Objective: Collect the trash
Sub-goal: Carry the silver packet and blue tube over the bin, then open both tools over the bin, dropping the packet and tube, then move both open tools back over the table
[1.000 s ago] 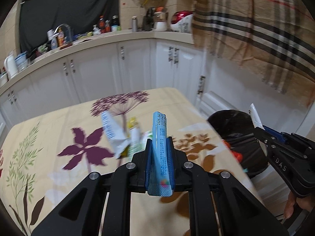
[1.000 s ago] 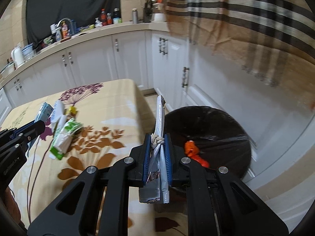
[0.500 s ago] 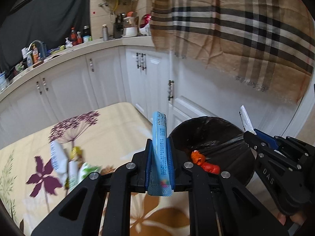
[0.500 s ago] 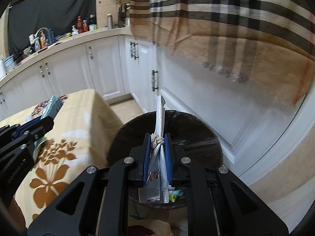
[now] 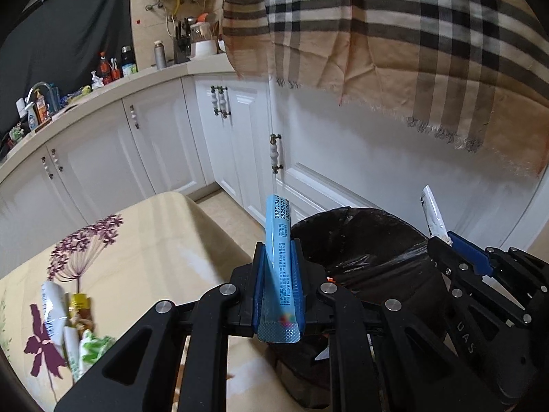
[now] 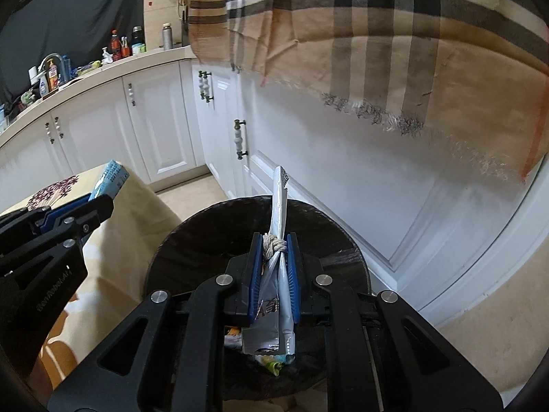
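My left gripper [image 5: 277, 257] is shut on a light blue stick packet [image 5: 279, 240], held at the near-left rim of a black-lined trash bin [image 5: 363, 240]. My right gripper [image 6: 274, 250] is shut on a silver-white wrapper [image 6: 279, 202] tied with string, held over the bin [image 6: 212, 226]. The right gripper also shows at the right of the left wrist view [image 5: 442, 243], and the left gripper at the left of the right wrist view [image 6: 99, 206]. Several wrappers [image 5: 72, 329] lie on the floral tablecloth [image 5: 154, 257].
White cabinets [image 5: 164, 144] and a counter with bottles [image 5: 113, 68] run behind. A plaid cloth [image 5: 394, 51] hangs over the wall above the bin. Trash [image 6: 271, 360] lies inside the bin. The table edge meets the bin on the left.
Both grippers have swung right from the table toward the bin, each holding its piece. The right one is now over the bin opening; the wrappers on the table have slid to the far left.
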Demonstrator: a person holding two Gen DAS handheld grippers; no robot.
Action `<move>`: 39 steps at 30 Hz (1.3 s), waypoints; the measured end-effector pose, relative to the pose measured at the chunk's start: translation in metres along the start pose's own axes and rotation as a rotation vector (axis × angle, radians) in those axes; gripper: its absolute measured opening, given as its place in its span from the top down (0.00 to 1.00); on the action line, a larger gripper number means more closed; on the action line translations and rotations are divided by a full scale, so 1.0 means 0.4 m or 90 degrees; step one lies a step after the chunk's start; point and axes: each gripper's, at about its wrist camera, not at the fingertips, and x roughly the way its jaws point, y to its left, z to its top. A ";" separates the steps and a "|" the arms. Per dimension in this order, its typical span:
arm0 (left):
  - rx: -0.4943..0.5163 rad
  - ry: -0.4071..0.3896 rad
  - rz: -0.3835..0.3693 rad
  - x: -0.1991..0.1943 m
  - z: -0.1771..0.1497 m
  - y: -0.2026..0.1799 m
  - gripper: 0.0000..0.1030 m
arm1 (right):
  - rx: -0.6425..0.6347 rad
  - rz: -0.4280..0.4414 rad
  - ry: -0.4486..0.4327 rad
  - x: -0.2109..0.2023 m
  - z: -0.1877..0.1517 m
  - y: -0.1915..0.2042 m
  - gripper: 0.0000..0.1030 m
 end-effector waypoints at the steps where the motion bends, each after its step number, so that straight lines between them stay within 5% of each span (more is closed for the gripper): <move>1: -0.001 0.005 -0.001 0.008 0.001 -0.002 0.85 | 0.003 -0.001 0.001 0.006 0.000 -0.005 0.87; 8: -0.013 0.029 -0.001 0.059 0.010 -0.014 0.84 | 0.015 -0.012 0.010 0.053 0.007 -0.026 0.85; 12: -0.026 0.043 -0.010 0.074 0.014 -0.013 0.77 | 0.021 -0.027 0.008 0.071 0.006 -0.033 0.66; 27: -0.033 0.030 0.018 0.044 0.009 0.016 0.48 | 0.018 -0.031 0.006 0.046 -0.001 -0.020 0.66; 39: -0.062 0.022 0.068 -0.074 -0.058 0.144 0.43 | 0.001 0.037 0.008 -0.014 -0.001 0.089 0.65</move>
